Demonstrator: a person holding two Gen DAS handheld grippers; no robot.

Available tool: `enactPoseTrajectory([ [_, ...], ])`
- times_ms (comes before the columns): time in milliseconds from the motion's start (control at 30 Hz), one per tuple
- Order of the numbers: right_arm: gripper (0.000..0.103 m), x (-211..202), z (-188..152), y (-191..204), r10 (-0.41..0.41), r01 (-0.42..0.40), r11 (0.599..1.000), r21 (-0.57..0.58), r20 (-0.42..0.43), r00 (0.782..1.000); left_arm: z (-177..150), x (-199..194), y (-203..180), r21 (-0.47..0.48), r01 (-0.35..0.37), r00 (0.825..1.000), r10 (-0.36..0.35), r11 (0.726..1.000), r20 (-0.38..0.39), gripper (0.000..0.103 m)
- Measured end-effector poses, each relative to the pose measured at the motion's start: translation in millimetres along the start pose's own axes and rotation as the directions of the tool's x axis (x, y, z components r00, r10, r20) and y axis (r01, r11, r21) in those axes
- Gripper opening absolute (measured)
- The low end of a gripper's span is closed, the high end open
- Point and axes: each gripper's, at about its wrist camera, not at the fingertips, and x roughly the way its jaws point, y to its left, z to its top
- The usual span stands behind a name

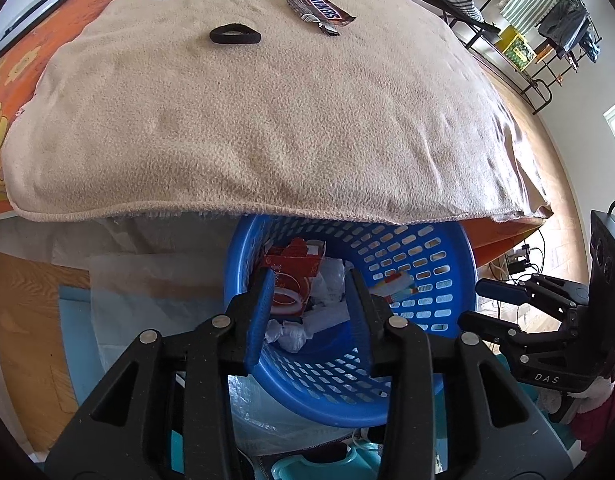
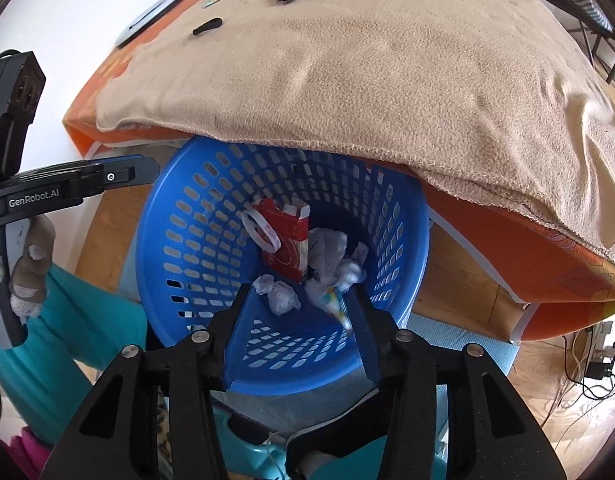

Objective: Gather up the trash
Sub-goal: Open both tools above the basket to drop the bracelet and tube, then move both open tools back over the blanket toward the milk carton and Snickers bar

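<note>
Dropping trash: both grippers hovering, jaws apart, over blue perforated plastic basket (image 2: 195, 248).
Left gripper (image 1: 309, 300) and right gripper (image 2: 301, 320) gripping nothing; crinkly brown Snickers wrapper (image 1: 321, 11) lying on beige blanket (image 1: 267, 120), looking light, slippery; pinching its raised torn end seems best.

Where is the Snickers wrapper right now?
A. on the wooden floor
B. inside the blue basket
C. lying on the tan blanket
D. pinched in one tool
C: the Snickers wrapper lies on top of the tan blanket, near a black hair band, while the blue basket below holds other trash.
</note>
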Motion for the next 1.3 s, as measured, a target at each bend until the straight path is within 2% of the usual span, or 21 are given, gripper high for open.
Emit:
enactPoseTrajectory([
  [133,0.047,-0.9,1.5,-0.1,-0.008,0.008,1.0,0.007,0.01,1.0,0.8,-1.5,-0.1,0.001,-0.003,1.0,0.003,1.0,0.006,0.04],
  [200,0.048,-2.5,2.5,0.4,-0.013,0.013,1.0,0.006,0.018,1.0,1.4,-3.7,0.4,-0.001,-0.005,1.0,0.005,1.0,0.016,0.051],
  [267,0.059,-5.5,1.7,-1.4,-0.015,0.014,1.0,0.007,0.03,0.999,2.2,-5.9,0.6,-0.002,-0.006,1.0,0.006,1.0,0.025,0.053],
  [300,0.061,-7.5,0.9,-1.5,-0.017,0.017,1.0,0.007,0.037,0.999,2.7,-6.8,0.5,-0.002,-0.005,1.0,0.005,1.0,0.028,0.053],
  [367,0.062,-9.7,1.9,-0.3,-0.019,0.019,1.0,0.008,0.046,0.999,4.1,-8.6,0.6,-0.004,-0.001,0.999,0.001,1.0,0.032,0.054],
  [467,0.062,-13.0,4.3,-0.9,-0.017,0.017,1.0,0.013,0.058,0.998,6.5,-11.7,-0.3,-0.008,0.004,0.999,-0.004,1.0,0.039,0.062],
  [733,0.062,-28.5,15.8,0.2,-0.021,0.019,1.0,0.019,0.111,0.994,23.4,-29.6,-2.2,-0.024,0.03,0.997,-0.028,0.999,0.075,0.062],
  [833,0.063,-36.1,24.9,1.3,-0.03,0.028,0.999,0.019,0.136,0.99,35.4,-38.1,-0.7,-0.031,0.043,0.995,-0.04,0.999,0.094,0.067],
  [967,0.072,-48.0,39.7,2.5,-0.026,0.024,1.0,0.014,0.178,0.984,56.1,-49.6,4.7,-0.048,0.051,0.99,-0.044,0.998,0.131,0.067],
  [1300,0.072,-64.8,90.1,9.7,-0.026,0.032,0.999,-0.019,0.26,0.965,106.9,-66.8,30.7,-0.115,0.061,0.978,-0.037,0.992,0.204,0.068],
])
